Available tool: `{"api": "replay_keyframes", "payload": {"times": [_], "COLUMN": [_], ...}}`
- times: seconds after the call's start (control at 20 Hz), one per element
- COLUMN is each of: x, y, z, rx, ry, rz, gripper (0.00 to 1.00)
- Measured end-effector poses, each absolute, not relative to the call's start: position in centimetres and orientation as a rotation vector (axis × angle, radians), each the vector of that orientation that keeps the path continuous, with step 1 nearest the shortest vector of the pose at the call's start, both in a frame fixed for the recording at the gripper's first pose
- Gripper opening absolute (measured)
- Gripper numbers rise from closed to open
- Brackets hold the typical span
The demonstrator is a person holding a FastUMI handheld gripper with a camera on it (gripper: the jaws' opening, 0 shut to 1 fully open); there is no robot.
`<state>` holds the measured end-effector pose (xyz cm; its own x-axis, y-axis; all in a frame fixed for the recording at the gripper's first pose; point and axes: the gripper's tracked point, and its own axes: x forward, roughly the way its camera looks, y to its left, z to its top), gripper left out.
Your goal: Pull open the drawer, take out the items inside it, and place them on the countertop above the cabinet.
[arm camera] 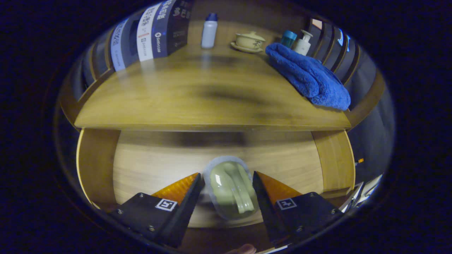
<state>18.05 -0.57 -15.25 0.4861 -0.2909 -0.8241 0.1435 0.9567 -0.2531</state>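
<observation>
Gripper view: the pale green packet [231,190] is held between the fingers of the gripper [227,192] (both seem pressed on it), its long axis along them, above the drawer's [332,158] front edge.

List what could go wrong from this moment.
1. The pale green item sits between the gripper's fingers, but firm contact isn't clear; it could slip back into the drawer when lifted.
2. The countertop edge overhangs just beyond; a straight lift might knock against it.
3. The blue towel and teacup narrow the placing room on that side.
</observation>
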Motion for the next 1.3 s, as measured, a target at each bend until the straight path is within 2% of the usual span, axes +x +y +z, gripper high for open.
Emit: {"api": "replay_keyframes", "payload": {"times": [0.25, 0.35, 0.65, 0.9, 1.3], "x": [19.1, 18.5, 18.1, 15.4, 11.8], "y": [-1.0, -1.0, 2.2, 3.7, 5.6], "z": [-13.8, -13.8, -8.2, -4.0, 2.8], "rx": [-0.114, -0.11, -0.053, -0.028, -0.034], "ry": [0.913, 0.871, 0.549, 0.354, 0.172], "rz": [-0.271, -0.256, -0.206, -0.208, -0.157], "gripper": [0.15, 0.15, 0.15, 0.14, 0.15]}}
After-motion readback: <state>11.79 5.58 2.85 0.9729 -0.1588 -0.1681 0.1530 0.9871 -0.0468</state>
